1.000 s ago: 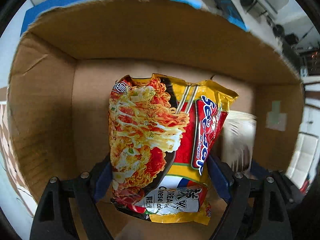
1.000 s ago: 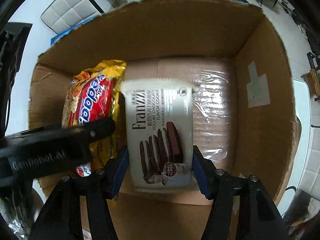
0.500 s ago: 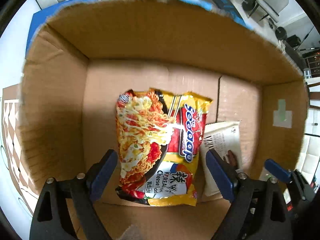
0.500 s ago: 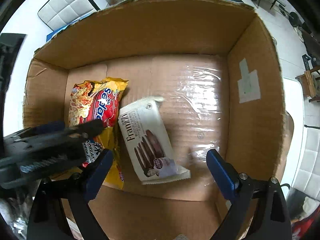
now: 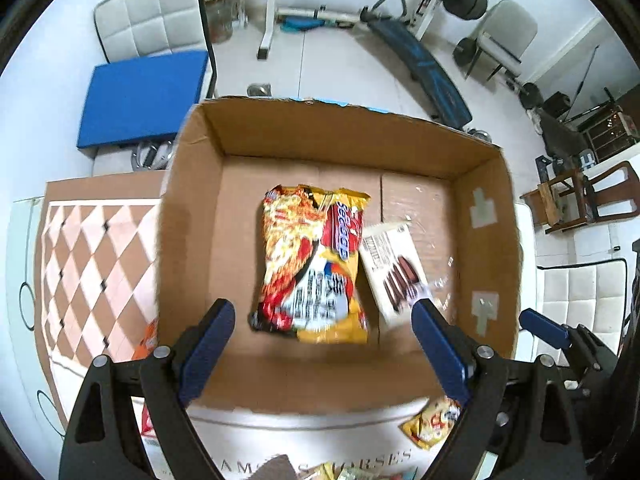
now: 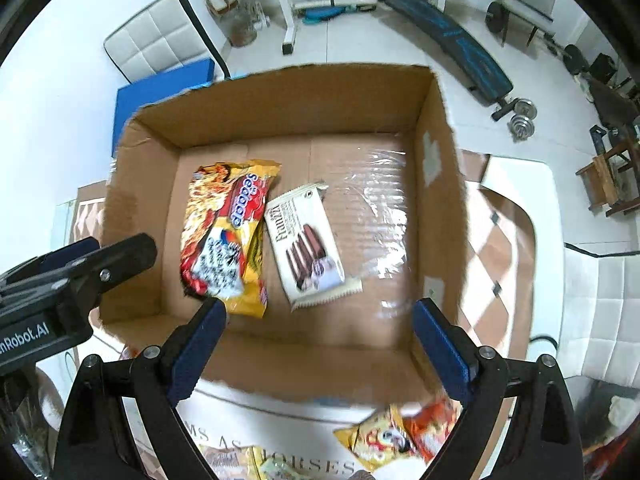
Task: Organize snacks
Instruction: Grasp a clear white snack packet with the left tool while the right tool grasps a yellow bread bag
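Note:
A brown cardboard box (image 5: 496,224) (image 6: 436,216) stands open on the table. On its floor lie a yellow and red noodle packet (image 5: 312,264) (image 6: 224,236) and, to its right, a white chocolate-cookie packet (image 5: 394,268) (image 6: 306,240). My left gripper (image 5: 322,320) hangs open above the box's near wall, nothing between its blue pads. My right gripper (image 6: 320,316) is open too, high over the near wall and empty. The left gripper's black body (image 6: 60,280) shows at the left of the right wrist view.
More snack packets lie on the table in front of the box: a yellow one (image 5: 432,424) and a yellow and orange one (image 6: 396,432). A checkered cloth (image 5: 92,272) covers the table left of the box. Chairs and gym gear stand on the floor beyond.
Both grippers let go of their packets, which now lie on the box floor. Both grippers opened wide and rose well above the box, so the room around it has come into view.

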